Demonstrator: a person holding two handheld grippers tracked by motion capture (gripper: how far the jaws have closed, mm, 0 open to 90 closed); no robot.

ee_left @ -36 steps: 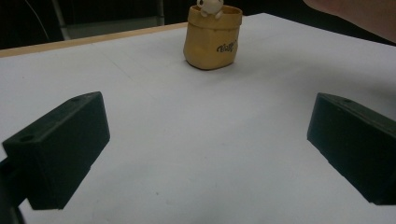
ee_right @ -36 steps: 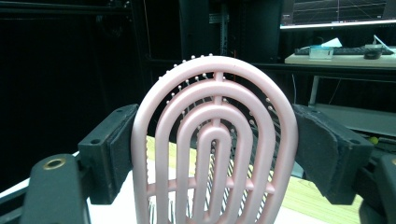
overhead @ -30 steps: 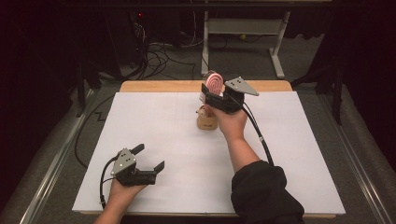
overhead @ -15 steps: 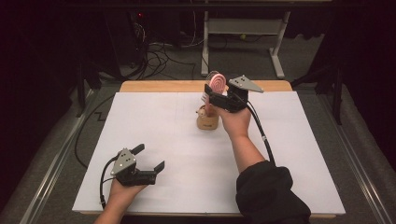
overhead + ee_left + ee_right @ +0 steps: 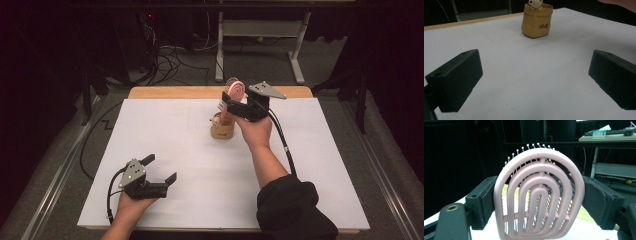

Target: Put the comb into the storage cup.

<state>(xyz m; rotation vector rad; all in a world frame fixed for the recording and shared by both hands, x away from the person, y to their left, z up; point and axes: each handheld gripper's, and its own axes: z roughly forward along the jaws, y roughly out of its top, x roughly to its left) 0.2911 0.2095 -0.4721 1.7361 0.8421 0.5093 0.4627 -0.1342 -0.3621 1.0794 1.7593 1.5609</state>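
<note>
A pink oval hairbrush (image 5: 235, 91) stands upright over the far middle of the table, and my right gripper (image 5: 231, 100) is shut on its head. In the right gripper view the brush (image 5: 540, 195) is clamped from both sides by the black pads (image 5: 482, 202). Right below it stands a small yellow pot (image 5: 222, 131) with a little pale figure on its rim. I cannot tell whether the brush's lower end is inside the pot. My left gripper (image 5: 161, 168) rests open at the front left, and the pot (image 5: 537, 22) shows far ahead of its jaws (image 5: 534, 82).
A white sheet (image 5: 170, 135) covers the table, with a strip of wood (image 5: 170, 92) bare along the far edge. Black cables (image 5: 165, 60) and a white desk frame (image 5: 260, 30) lie on the floor beyond. The right gripper's cable (image 5: 282, 142) trails back along the forearm.
My right hand has shifted slightly to the right with the hairbrush still clamped. The left gripper has stayed where it was, still open.
</note>
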